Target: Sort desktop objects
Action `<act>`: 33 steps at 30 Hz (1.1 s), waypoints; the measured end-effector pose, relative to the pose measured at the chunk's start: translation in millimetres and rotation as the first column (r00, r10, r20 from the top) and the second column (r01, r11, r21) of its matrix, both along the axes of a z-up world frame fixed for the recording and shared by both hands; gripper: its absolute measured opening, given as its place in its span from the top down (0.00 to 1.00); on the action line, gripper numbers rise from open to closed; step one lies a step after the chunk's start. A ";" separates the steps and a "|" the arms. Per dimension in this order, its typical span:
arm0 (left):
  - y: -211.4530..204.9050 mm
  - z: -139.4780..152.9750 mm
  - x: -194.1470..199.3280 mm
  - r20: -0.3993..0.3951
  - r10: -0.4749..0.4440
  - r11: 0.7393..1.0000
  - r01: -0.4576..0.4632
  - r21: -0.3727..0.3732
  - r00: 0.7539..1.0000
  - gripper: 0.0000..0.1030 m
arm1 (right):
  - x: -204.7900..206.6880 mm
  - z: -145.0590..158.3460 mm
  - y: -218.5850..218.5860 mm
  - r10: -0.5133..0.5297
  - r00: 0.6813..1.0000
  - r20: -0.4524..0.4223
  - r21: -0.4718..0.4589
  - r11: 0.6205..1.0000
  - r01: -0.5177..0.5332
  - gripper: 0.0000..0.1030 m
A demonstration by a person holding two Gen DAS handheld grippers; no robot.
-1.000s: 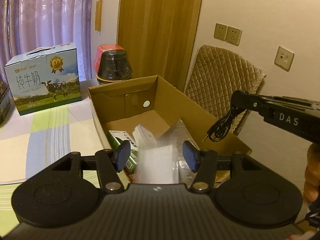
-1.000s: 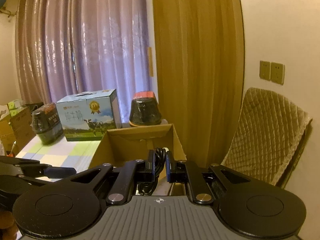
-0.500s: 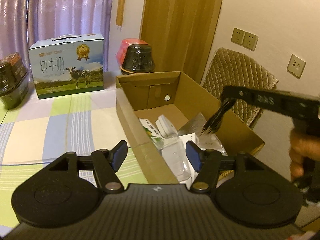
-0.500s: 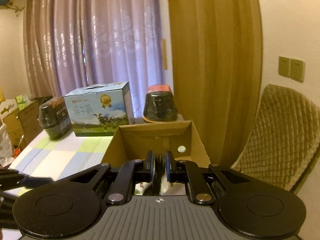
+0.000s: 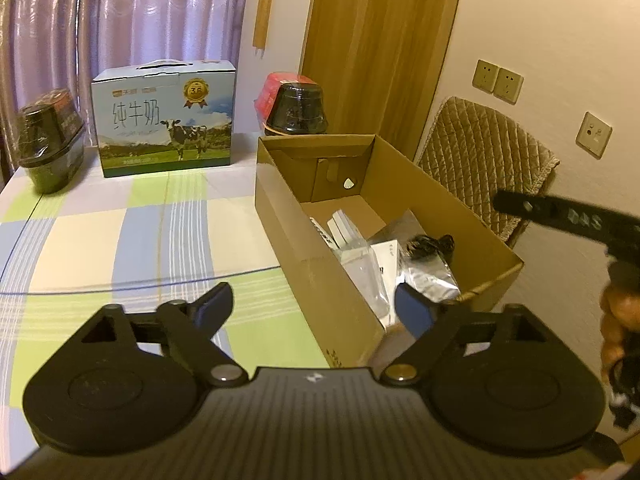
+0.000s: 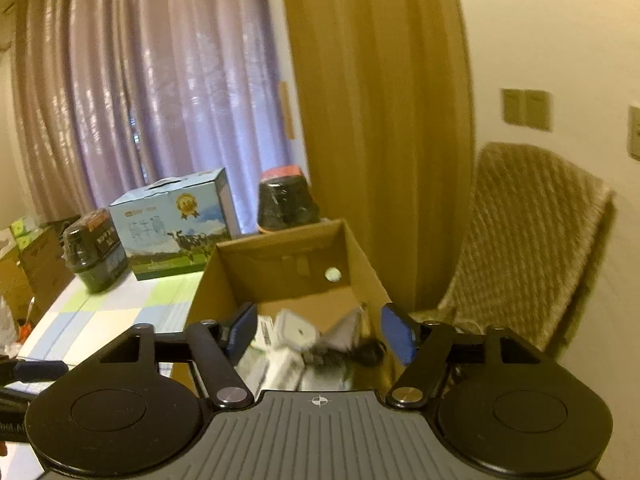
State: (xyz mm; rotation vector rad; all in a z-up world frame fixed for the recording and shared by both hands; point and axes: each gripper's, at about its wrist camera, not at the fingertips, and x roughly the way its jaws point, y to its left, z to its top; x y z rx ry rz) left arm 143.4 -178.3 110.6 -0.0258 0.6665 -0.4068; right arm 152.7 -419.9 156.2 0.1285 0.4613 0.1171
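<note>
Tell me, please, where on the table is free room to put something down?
The checked tablecloth is bare between the milk carton and the cardboard box. The box floor is bare at its far end; its near end is crowded with packets and a black cable.

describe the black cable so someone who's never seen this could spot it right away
Find the open cardboard box on the checked tablecloth. Inside, toward its near right side, the black cable lies coiled on a silver foil bag. It is the only dark item among white packages.
</note>
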 end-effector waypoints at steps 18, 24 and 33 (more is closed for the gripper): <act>3.3 15.7 -74.3 -0.056 0.043 0.999 -0.042 0.017 0.997 0.01 | -102.3 15.5 13.9 -0.034 0.996 -0.087 -0.048 0.998 0.029 0.02; 0.9 22.2 -94.5 -0.057 0.058 0.998 -0.057 0.027 0.997 0.01 | -119.9 17.5 12.5 -0.024 0.994 -0.110 -0.033 0.999 0.021 0.02; -2.1 26.5 -113.3 -0.074 0.057 0.998 -0.054 0.039 0.996 0.01 | -140.0 24.7 8.2 -0.025 0.992 -0.125 -0.011 1.000 0.024 0.02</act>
